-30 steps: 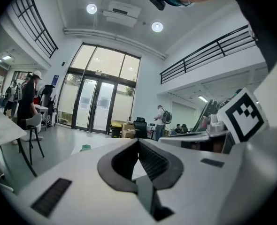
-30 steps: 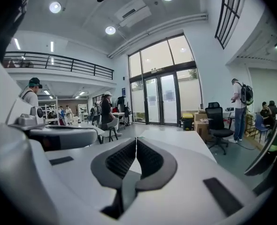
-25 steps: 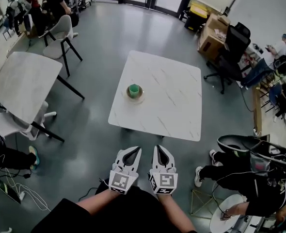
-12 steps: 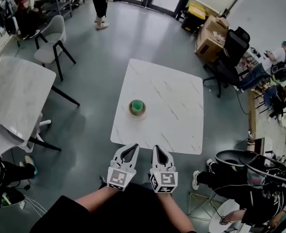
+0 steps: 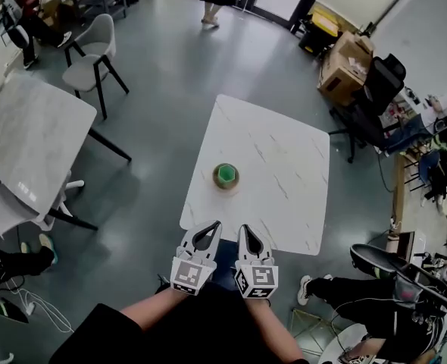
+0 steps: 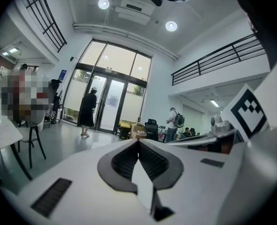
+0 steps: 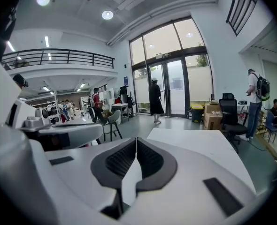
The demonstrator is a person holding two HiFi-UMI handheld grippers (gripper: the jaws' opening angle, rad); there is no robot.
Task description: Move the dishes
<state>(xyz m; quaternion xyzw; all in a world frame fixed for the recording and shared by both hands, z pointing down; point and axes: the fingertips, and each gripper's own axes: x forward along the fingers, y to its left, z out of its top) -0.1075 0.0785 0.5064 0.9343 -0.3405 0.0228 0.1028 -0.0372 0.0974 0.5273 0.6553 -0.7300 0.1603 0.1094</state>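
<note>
Green cup (image 5: 226, 174) on its dish (image 5: 217, 183) sits on the counter (image 5: 284, 173), well apart from us. Left tongs (image 5: 210, 227) and right tongs (image 5: 245, 230) pressed together, empty; arriving unparted, we could topple the cup.

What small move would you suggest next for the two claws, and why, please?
Probably reach the left claw forward over the table edge toward the green cup on its saucer and open it: both claws, right claw included, are shut, empty and short of the dishes.
</note>
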